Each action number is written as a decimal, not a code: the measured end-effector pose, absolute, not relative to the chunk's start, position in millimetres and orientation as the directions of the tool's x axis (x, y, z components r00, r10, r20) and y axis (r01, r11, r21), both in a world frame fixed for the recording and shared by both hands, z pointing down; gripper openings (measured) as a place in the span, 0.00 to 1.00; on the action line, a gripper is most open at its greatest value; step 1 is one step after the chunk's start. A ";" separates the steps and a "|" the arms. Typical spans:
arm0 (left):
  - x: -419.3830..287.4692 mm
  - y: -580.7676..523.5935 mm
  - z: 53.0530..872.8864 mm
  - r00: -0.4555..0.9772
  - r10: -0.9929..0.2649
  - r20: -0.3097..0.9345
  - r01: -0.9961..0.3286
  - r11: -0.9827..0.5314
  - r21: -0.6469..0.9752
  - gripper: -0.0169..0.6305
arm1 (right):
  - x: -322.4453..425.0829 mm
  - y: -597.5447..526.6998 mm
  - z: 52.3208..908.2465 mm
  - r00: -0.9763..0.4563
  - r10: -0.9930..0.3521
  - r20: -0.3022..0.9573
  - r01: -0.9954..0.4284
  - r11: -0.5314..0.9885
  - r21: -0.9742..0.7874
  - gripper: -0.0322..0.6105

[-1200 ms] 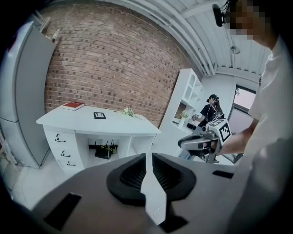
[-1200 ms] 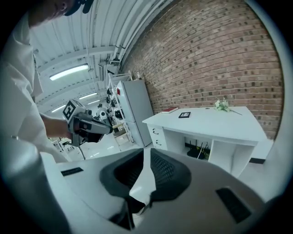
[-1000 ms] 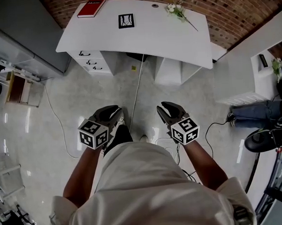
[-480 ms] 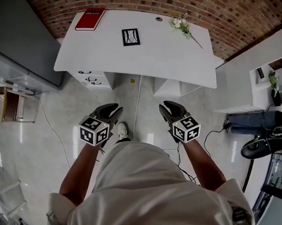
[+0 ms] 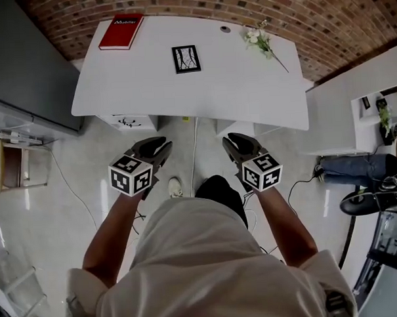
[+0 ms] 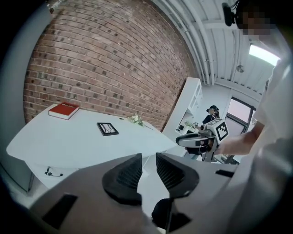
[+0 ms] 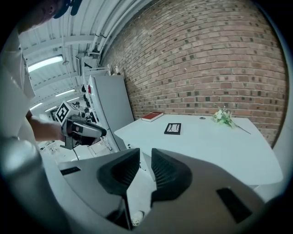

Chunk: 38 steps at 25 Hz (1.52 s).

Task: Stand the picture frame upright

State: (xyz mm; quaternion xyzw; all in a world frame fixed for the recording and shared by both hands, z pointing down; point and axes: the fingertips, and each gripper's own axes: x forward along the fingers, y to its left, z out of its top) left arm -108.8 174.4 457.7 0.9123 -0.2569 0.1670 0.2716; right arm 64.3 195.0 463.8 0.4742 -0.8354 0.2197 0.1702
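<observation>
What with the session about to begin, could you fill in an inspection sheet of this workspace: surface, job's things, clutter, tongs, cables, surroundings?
Surface: white desk, mostly bare.
Job's things: black rectangular picture frame lying flat at mid-desk, not yet upright.
Clutter: red book at the far left corner; sprig of white flowers at the far right.
Grippers: left tongs and right tongs open, empty, held short of the desk's near edge.
Cables: white cable on the floor, running under the desk.
Surroundings: red brick wall behind; grey cabinet at left.
</observation>
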 end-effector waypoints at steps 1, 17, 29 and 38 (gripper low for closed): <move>-107.2 166.3 459.2 0.812 -0.380 0.443 -0.561 -0.716 0.416 0.17 | 66.7 186.4 465.7 -0.493 -0.716 0.494 -0.867 0.452 -0.211 0.18; -56.0 9.2 476.5 0.742 -0.466 0.482 -0.667 -0.590 0.456 0.16 | 124.8 1.3 495.2 -0.622 -0.595 0.509 -0.779 0.531 -0.332 0.18; -30.9 -88.6 516.5 0.711 -0.451 0.539 -0.702 -0.499 0.509 0.17 | 129.2 -110.5 540.1 -0.707 -0.462 0.536 -0.701 0.559 -0.443 0.18; -26.3 -162.8 562.2 0.742 -0.349 0.572 -0.665 -0.487 0.566 0.17 | 116.2 -174.0 589.8 -0.664 -0.422 0.617 -0.741 0.478 -0.471 0.18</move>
